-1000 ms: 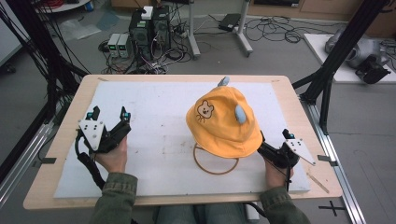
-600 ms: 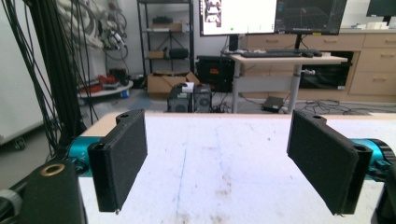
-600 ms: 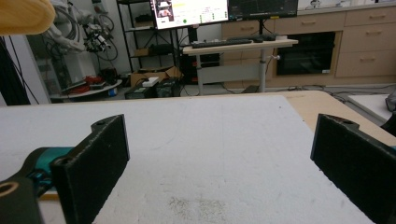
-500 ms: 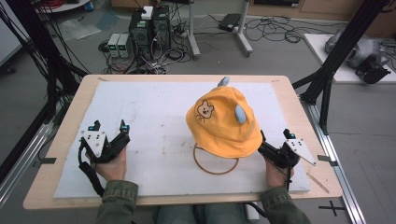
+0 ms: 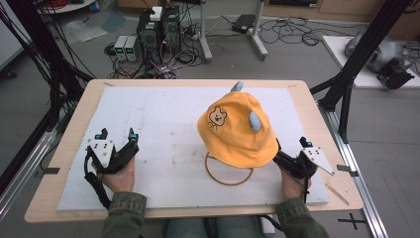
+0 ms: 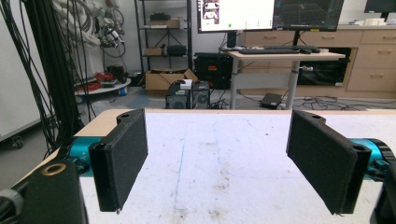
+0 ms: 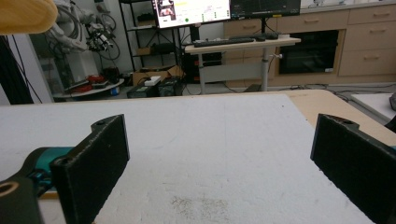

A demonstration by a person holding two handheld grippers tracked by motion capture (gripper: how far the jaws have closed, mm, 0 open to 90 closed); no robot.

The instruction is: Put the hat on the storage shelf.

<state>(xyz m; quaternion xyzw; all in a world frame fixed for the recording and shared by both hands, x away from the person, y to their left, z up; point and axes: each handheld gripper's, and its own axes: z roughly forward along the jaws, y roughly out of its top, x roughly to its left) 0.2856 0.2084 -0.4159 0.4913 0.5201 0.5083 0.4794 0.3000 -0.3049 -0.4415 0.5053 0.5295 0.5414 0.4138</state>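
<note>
Yellow bear hat [image 5: 236, 130] on ring stand [image 5: 229, 170]; right gripper [image 5: 286, 157] and left gripper [image 5: 117, 140] gape empty; a careless brush could topple it.

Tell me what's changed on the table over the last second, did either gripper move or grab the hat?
The left gripper drew back toward the person's edge of the table and slightly left, open and empty throughout. Nothing was grasped or released. The right gripper stayed by the brim of the yellow hat, open; the hat kept its place on its wire stand.
</note>
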